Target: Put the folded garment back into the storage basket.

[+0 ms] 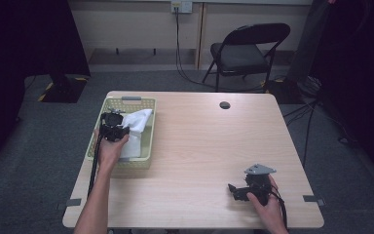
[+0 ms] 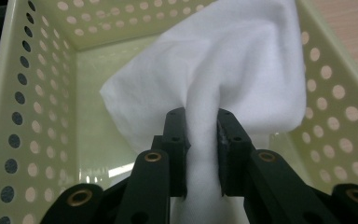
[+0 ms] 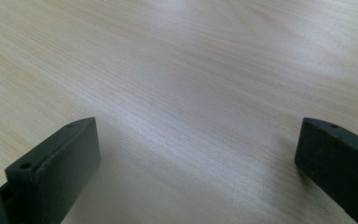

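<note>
While my left hand-held gripper [image 2: 200, 140] is clamping the white cloth [image 2: 233, 79] over the basket [image 2: 37, 93], it is drooping, soft and light.
I am pinching a bunched fold near its middle; my right hand-held gripper [image 3: 196, 154] is hovering with jaws apart above the table [image 3: 177, 60].

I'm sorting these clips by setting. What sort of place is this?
Probably a lab or office room set up for recording: a plain wooden table on grey carpet, a black folding chair by the wall, a wall socket with cables trailing across the floor.
</note>
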`<act>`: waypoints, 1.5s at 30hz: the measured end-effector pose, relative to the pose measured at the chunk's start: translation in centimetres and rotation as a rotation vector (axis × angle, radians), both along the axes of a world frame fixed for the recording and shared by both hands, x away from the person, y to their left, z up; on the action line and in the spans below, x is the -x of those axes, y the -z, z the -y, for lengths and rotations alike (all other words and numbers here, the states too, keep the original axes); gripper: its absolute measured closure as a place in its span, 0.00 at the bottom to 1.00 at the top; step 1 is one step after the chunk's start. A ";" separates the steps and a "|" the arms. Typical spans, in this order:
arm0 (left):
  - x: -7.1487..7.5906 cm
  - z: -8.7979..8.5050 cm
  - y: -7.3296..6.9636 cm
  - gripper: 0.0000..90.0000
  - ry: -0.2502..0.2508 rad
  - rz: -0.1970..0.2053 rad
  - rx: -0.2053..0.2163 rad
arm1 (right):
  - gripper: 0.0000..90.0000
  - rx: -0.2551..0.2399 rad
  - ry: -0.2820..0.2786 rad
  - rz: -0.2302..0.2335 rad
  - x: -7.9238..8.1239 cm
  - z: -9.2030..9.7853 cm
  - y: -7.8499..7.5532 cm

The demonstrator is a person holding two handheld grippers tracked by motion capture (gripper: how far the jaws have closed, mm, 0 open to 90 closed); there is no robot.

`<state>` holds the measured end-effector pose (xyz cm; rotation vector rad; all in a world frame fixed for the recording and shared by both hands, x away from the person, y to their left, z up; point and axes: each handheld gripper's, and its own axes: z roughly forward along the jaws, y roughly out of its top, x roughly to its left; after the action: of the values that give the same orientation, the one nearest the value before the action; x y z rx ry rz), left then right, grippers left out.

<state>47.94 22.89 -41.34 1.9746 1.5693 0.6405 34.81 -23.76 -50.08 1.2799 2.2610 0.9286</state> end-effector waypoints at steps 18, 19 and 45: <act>-0.5 0.2 0.4 0.55 -0.055 -0.009 0.015 | 0.00 0.000 0.000 0.000 0.0 0.0 0.0; -0.5 0.1 0.6 0.51 -0.054 -0.017 0.026 | 0.00 0.000 0.000 0.000 0.0 0.0 0.0; -0.8 0.3 1.0 0.12 -0.091 -0.045 -0.030 | 0.00 0.000 0.000 0.000 0.0 0.0 0.0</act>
<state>48.71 22.58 -42.31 1.9615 1.6938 0.6637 34.82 -23.76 -50.08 1.2794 2.2613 0.9287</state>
